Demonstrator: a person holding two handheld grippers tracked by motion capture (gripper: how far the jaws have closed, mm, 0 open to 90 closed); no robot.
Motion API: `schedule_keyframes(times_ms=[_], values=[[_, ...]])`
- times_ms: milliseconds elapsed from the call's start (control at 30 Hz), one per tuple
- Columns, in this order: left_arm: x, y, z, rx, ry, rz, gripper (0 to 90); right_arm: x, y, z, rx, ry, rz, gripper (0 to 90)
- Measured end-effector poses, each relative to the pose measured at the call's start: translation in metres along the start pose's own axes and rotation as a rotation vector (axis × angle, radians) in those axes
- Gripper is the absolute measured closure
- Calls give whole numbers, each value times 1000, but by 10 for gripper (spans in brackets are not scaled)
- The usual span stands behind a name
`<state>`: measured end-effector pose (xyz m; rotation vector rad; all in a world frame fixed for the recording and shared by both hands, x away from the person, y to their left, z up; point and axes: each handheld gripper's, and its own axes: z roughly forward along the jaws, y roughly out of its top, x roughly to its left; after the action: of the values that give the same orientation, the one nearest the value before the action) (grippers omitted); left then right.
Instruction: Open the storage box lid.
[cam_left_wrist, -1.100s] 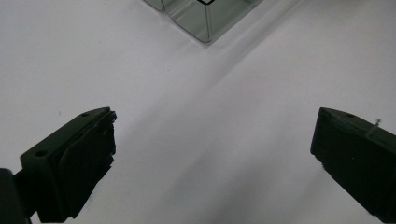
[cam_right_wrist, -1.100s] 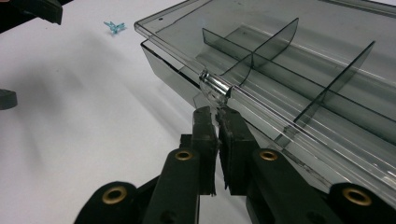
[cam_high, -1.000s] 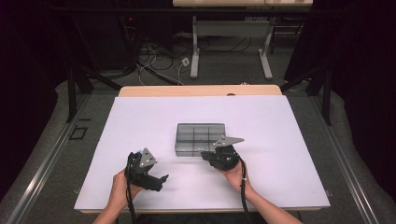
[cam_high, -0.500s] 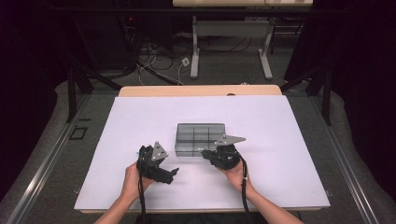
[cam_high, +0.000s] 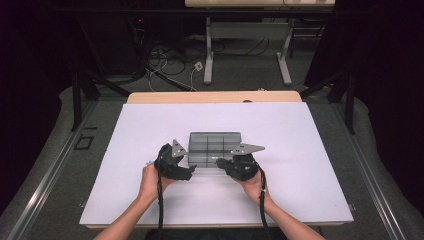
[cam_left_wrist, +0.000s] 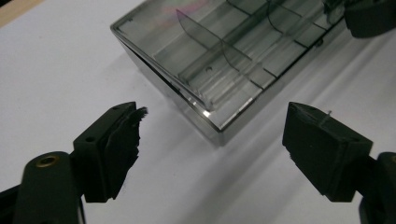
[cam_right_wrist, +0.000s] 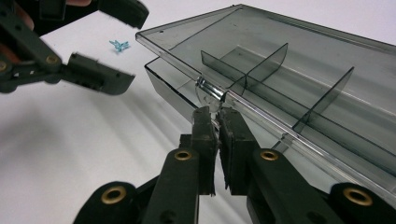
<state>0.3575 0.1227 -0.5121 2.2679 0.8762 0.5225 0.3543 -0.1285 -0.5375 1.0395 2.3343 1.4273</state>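
Centrally, just below mid-frame in the high view, a smoky clear compartment box (cam_high: 215, 148) sat on the white table (cam_high: 300, 150) between both grippers. The right gripper (cam_right_wrist: 215, 112) had its jaws pinched together on the lid's front tab (cam_right_wrist: 208, 93), with the lid (cam_right_wrist: 280, 56) raised slightly above the tray. The left gripper (cam_left_wrist: 212, 140) stood wide open, its jaws spread either side of the box's near corner without touching it. A small blue object (cam_right_wrist: 119, 45) lay on the table at upper left in the right gripper view.
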Motion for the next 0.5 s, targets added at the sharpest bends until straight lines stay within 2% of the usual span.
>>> schedule_keyframes(times_ms=[67, 133, 233, 367, 500], values=[[0, 4, 0, 7, 0, 3, 329, 0, 0, 0, -9, -1, -3, 851], [1, 6, 1, 0, 2, 3, 399, 0, 1, -1, -3, 1, -2, 851], [0, 5, 4, -28, -13, -8, 493, -1, 1, -1, 1, 2, -4, 851], [-2, 4, 5, -33, 8, 13, 511, -1, 2, -1, 10, 3, -5, 849], [-1, 1, 4, -59, 3, -9, 524, -2, 2, -4, 8, -7, -18, 835]])
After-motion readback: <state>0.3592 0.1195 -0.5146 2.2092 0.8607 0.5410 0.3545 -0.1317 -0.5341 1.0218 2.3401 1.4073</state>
